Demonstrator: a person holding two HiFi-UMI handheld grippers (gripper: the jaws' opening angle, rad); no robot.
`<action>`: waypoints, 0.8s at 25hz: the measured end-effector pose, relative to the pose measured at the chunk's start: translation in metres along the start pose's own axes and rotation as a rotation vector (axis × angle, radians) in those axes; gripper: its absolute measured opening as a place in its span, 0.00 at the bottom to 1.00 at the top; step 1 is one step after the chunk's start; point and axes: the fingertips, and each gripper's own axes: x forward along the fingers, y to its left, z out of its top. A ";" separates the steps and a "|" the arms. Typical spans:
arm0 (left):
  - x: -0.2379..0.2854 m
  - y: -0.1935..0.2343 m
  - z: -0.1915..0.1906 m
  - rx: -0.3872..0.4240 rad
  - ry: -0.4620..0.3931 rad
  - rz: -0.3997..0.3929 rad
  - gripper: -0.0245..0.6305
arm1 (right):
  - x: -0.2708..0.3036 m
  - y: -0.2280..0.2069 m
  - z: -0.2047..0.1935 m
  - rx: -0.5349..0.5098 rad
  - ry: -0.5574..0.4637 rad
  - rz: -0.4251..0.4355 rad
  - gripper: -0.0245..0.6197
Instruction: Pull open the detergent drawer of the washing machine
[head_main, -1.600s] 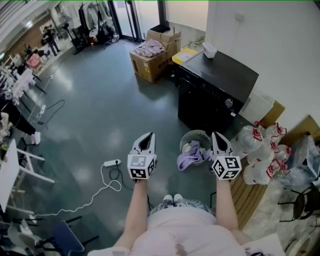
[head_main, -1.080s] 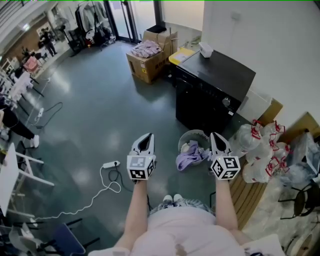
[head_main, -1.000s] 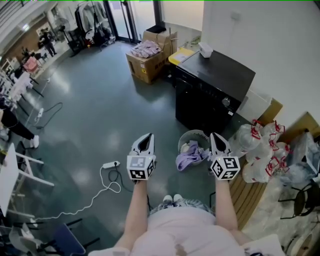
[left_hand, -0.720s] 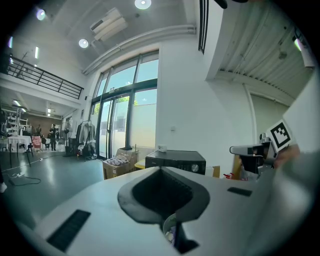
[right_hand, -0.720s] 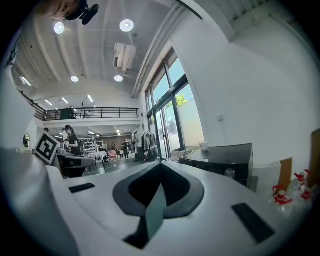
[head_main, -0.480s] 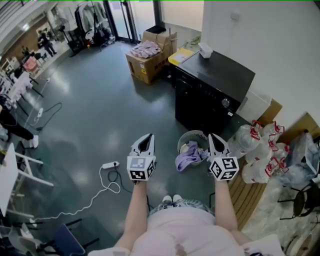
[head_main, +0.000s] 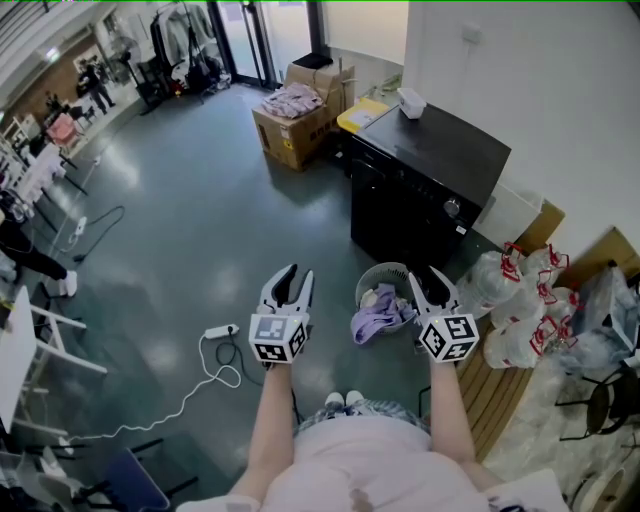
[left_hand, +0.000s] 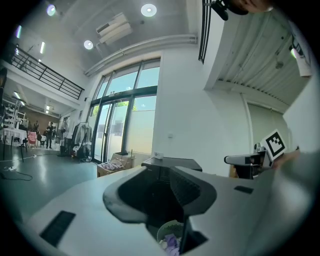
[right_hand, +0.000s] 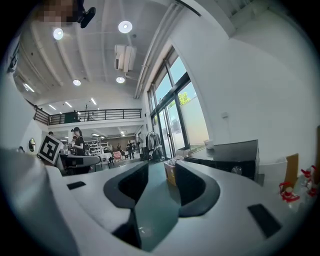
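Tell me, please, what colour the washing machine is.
Black. The washing machine shows best in the head view.

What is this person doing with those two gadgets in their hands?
A person holds a two-jaw gripper in each hand. The left gripper and right gripper point forward, roughly toward the black washing machine, which stands apart from them beyond a round white laundry basket holding purple cloth. Both pairs of jaws have just been opening, with nothing between them. The machine has not been touched yet.
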 end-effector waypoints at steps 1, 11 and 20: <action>0.000 0.000 -0.001 -0.008 -0.002 -0.008 0.27 | 0.000 0.000 0.000 0.007 -0.004 -0.001 0.35; 0.003 -0.003 -0.010 -0.026 0.021 -0.099 0.54 | 0.009 0.004 0.000 0.070 -0.033 -0.018 0.61; 0.002 0.015 -0.010 0.013 0.028 -0.122 0.54 | 0.019 0.017 -0.003 0.051 -0.044 -0.047 0.61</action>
